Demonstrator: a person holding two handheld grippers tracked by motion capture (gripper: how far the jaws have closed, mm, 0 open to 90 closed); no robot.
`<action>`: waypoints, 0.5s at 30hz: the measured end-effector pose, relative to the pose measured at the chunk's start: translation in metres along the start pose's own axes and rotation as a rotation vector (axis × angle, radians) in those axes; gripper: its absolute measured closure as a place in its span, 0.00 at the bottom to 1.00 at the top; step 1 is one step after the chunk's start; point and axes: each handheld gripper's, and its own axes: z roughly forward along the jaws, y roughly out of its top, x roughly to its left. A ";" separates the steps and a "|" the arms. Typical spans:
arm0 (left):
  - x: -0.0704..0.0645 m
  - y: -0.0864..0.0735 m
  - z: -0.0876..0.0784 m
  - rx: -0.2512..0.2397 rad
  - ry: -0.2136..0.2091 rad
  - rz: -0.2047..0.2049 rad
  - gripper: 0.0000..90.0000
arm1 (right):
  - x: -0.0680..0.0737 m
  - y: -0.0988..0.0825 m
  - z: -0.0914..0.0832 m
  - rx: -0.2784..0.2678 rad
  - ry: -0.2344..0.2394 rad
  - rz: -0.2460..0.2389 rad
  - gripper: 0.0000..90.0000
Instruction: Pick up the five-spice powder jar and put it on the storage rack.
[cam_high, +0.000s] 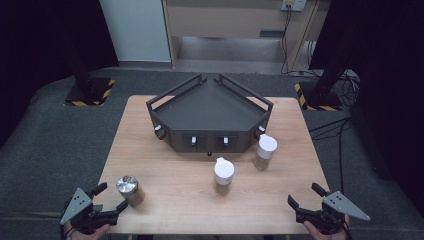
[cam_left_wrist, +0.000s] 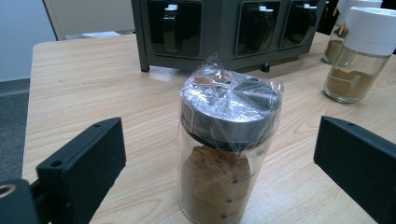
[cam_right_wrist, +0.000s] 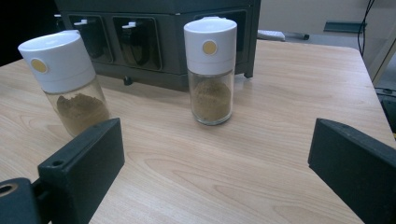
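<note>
We hold the left gripper (cam_high: 108, 197) at the near left corner of the table (cam_high: 165, 170), its jaws spread wide with nothing pinched. The steel-capped jar (cam_high: 130, 189) stands upright just beyond them. In the left gripper view the jar (cam_left_wrist: 226, 149) sits between the two black jaws, a clear gap on either side, so neither pad touches it.

The jar is clear glass, roughly half full of a fine tan-brown powder. Its lid is a broad, dark metal disc, and a sheet of crinkled clear plastic film is drawn over the lid and down onto the shoulder of the glass. Small printed marks run down the lower front; we cannot read them.

Our right gripper (cam_high: 302, 195) rests at the near right corner, jaws likewise spread and holding nothing. Ahead of it stand two white-capped jars of brownish powder: one (cam_high: 223, 175) near the table's middle, the other (cam_high: 264, 151) farther off and to the right, close to the front of the dark grey rack (cam_high: 210, 112). The rack sits at the far middle of the table, well apart from the steel-capped jar.
</note>
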 end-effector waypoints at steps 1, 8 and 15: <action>0.000 0.000 0.000 -0.001 -0.001 -0.001 0.01 | -0.001 -0.001 0.001 -0.001 0.005 0.000 0.04; 0.003 -0.002 -0.001 -0.008 -0.015 -0.001 0.02 | -0.002 0.000 0.001 0.004 0.025 -0.009 0.04; 0.004 -0.003 -0.003 -0.016 -0.017 -0.005 0.02 | -0.002 0.000 0.001 -0.004 0.038 -0.014 0.05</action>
